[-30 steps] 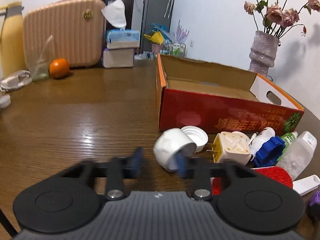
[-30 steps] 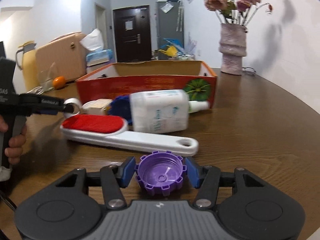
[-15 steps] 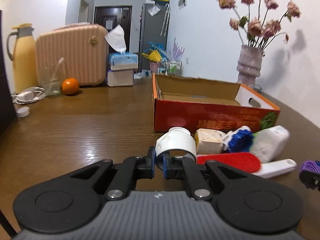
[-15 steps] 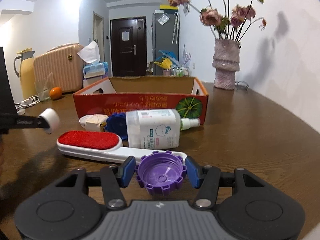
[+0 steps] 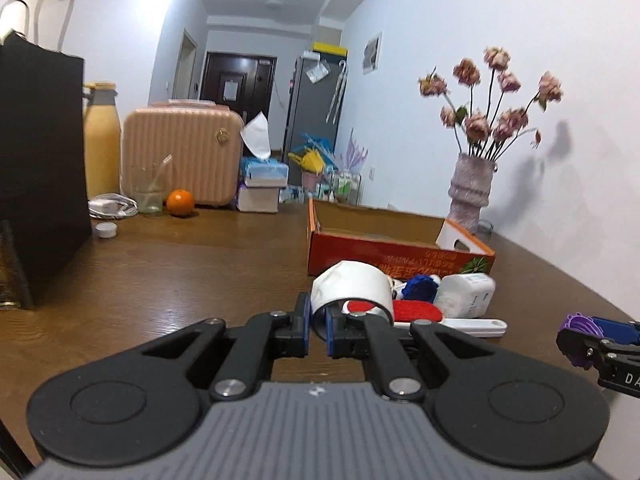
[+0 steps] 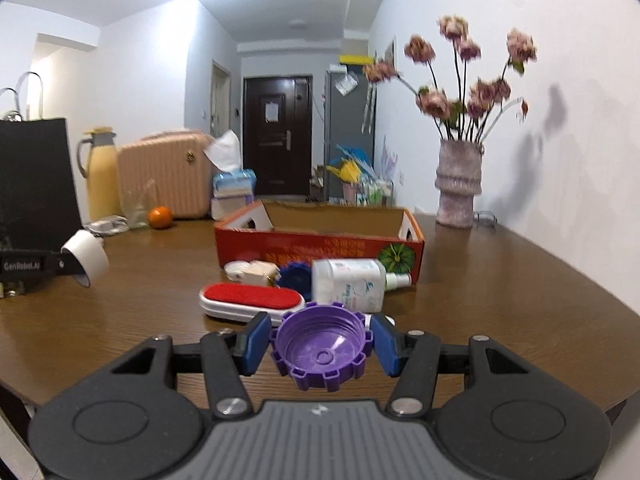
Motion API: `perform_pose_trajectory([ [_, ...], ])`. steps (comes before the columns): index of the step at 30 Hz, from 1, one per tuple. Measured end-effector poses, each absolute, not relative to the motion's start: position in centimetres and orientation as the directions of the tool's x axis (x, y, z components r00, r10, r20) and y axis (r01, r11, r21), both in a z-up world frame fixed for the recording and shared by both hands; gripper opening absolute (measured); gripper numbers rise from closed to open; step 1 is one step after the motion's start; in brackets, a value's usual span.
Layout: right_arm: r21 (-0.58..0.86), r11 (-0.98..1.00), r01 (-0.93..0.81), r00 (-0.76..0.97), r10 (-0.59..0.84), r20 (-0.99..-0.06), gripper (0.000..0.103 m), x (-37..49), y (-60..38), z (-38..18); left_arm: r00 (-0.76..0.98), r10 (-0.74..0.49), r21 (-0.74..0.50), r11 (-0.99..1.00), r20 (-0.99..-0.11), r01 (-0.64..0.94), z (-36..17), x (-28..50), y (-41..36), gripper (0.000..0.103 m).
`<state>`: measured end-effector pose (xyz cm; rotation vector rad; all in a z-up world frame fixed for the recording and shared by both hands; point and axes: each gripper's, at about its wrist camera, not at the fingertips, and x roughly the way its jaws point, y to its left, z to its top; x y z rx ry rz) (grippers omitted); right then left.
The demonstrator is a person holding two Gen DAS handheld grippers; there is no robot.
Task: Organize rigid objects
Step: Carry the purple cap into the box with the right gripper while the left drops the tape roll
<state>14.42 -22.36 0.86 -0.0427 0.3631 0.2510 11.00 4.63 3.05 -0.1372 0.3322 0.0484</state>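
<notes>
Both claws have risen since the earlier frames, and each carries its cap higher above the bench: the white cap that lay among the clutter a second ago is now lifted clear, and the purple cap sits well above the wood.

Nearest in the left wrist view, the left claw (image 5: 317, 326) is closed on the rim of the white cap (image 5: 352, 286), whose open side faces down toward the fingers. In the right wrist view the right claw (image 6: 322, 346) grips the purple cap (image 6: 322, 354) by its toothed edge, hollow side up.

Below them spreads the brown wooden bench (image 6: 500, 300), glossy with light patches. On it, just past the claws, lie a red lint brush (image 6: 250, 300) with a white handle, a white plastic bottle (image 6: 348, 284) on its side, a blue ridged cap (image 6: 296, 276) and a cream plug adapter (image 6: 258, 270), crowded together and touching the front of the orange-red cardboard box (image 6: 320, 246). The brush handle is partly hidden behind the purple cap, and the inside floor of the box cannot be seen.

Farther back stand a vase of dried roses (image 6: 458, 184), a pink suitcase (image 5: 182, 154), a tissue box (image 5: 264, 170), an orange (image 5: 180, 202), a yellow flask (image 6: 98, 174) and a black bag (image 5: 40, 168) cut off at the left edge. Behind them a hallway runs to a dark door (image 6: 278, 134); the flowers are motion-blurred.
</notes>
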Motion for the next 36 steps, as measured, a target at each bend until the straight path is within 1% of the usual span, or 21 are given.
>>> perform_pose_trajectory([
  [8, -0.012, 0.968, -0.251, 0.931, 0.238, -0.276, 0.054, 9.8, -22.7, 2.6, 0.970, 0.001, -0.127, 0.991, -0.241, -0.032, 5.3, 8.2, 3.8, 0.008],
  [12, 0.000, 0.975, -0.221, 0.943, 0.214, -0.255, 0.054, 9.1, -23.6, 2.8, 0.967, -0.034, -0.159, 0.987, -0.253, -0.007, 5.5, 9.0, 3.4, 0.008],
  [17, -0.002, 0.979, -0.205, 0.939, 0.196, -0.282, 0.054, 12.3, -23.6, 2.0, 0.968, -0.025, -0.148, 0.989, -0.249, -0.012, 5.8, 12.3, 3.2, 0.008],
  [21, 0.005, 0.979, -0.206, 0.941, 0.199, -0.274, 0.054, 16.3, -23.9, 2.5, 0.966, -0.023, -0.126, 0.992, -0.257, -0.009, 6.1, 16.6, 3.3, 0.008],
  [23, 0.008, 0.977, -0.214, 0.939, 0.208, -0.273, 0.054, 18.7, -24.0, 2.8, 0.965, 0.001, -0.098, 0.995, -0.263, -0.027, 6.0, 19.6, 3.1, 0.008],
  [25, 0.009, 0.974, -0.228, 0.937, 0.222, -0.270, 0.054, 22.0, -24.0, 3.1, 0.959, 0.016, -0.072, 0.997, -0.282, -0.038, 5.9, 23.2, 3.0, 0.008],
  [27, 0.007, 0.970, -0.244, 0.930, 0.236, -0.282, 0.054, 25.6, -24.0, 3.2, 0.952, 0.002, -0.061, 0.998, -0.306, -0.021, 5.9, 27.3, 3.2, 0.008],
  [29, 0.010, 0.968, -0.252, 0.919, 0.243, -0.312, 0.054, 30.4, -24.1, 3.3, 0.946, -0.009, -0.050, 0.999, -0.325, -0.007, 6.1, 31.4, 3.5, 0.008],
  [32, 0.032, 0.969, -0.246, 0.902, 0.241, -0.358, 0.054, 37.3, -24.3, 3.5, 0.917, -0.043, -0.044, 0.999, -0.398, 0.028, 6.2, 38.1, 4.1, 0.008],
  [34, 0.032, 0.972, -0.233, 0.887, 0.226, -0.404, 0.054, 42.8, -24.1, 3.7, 0.896, -0.037, -0.037, 0.999, -0.442, 0.023, 6.3, 42.6, 4.1, 0.008],
  [35, 0.032, 0.972, -0.234, 0.878, 0.225, -0.422, 0.054, 45.0, -24.0, 3.7, 0.885, -0.049, -0.015, 0.999, -0.463, 0.047, 6.3, 44.9, 3.9, 0.008],
  [36, 0.037, 0.972, -0.233, 0.865, 0.224, -0.448, 0.054, 47.9, -23.8, 3.7, 0.871, -0.034, 0.008, 0.999, -0.489, 0.044, 6.2, 47.3, 3.6, 0.008],
])
